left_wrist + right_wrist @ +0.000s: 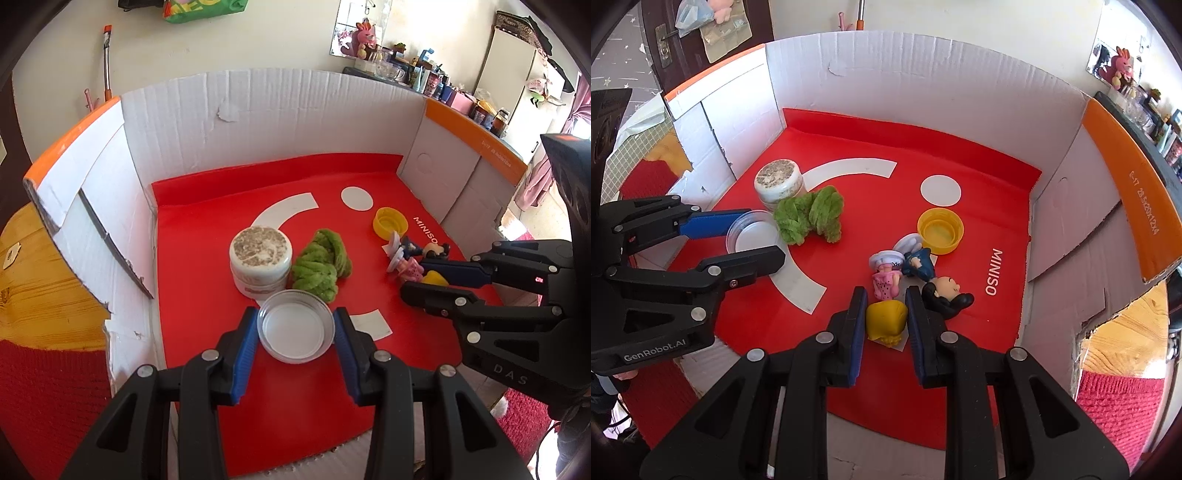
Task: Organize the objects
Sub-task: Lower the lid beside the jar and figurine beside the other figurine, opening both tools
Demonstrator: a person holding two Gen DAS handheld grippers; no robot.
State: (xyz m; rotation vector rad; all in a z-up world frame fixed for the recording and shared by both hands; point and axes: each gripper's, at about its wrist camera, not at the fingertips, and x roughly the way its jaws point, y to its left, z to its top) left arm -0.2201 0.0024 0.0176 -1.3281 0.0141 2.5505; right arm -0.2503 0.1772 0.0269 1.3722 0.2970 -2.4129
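My left gripper [296, 318] is shut on a clear plastic lid [295, 332], its blue pads [245, 350] pressing both rims low over the red mat [192, 258]. Just beyond the lid stand a white jar with a speckled top [260, 258] and a green fluffy bundle [321, 264]. My right gripper [886, 295] is shut on a yellow toy figure [886, 319]. Ahead of it lie a pink figure [884, 280], a blue figure [918, 264], a black-haired figure [945, 291] and a yellow cap [940, 230]. In the right wrist view the left gripper [757, 236] holds the lid [753, 240] at the left.
The red mat [979, 177] lies inside a white cardboard box with tall walls [277, 118] on three sides and orange edges [1126, 184]. A wooden surface [33, 280] shows outside the box at the left. Shelves with bottles [424, 79] stand behind.
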